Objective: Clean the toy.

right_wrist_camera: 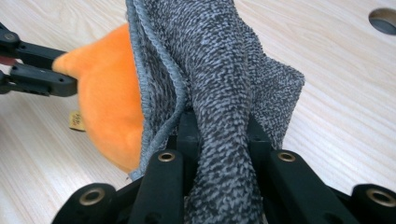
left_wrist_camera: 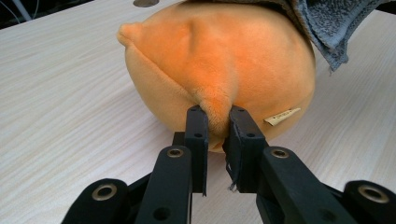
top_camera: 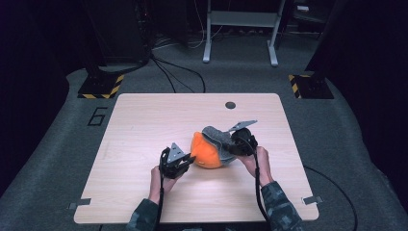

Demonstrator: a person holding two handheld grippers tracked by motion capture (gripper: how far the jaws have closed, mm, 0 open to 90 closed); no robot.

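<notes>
Table (top_camera: 144, 144): pale wood, round hole (top_camera: 230, 105) near far edge.
Orange plush (top_camera: 204, 153): rests on the table near its middle, between both grippers; small tag (left_wrist_camera: 282, 116) on its side.
Grey cloth (top_camera: 219, 137): draped over the plush's top and right side.
Left gripper (left_wrist_camera: 217, 122): jaws narrow, pinching a fold of the plush.
Right gripper (right_wrist_camera: 219, 130): jaws clamped on a bunched part of the cloth.

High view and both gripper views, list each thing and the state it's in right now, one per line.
Orange plush ball: resting on the table, pinched at a fold, partly covered by the cloth.
Grey cloth: bunched, draped over the ball, one end gripped.
Left gripper: shut on a fold of the ball.
Right gripper: shut on the cloth.
Table: wooden top, round hole near the far edge.
</notes>
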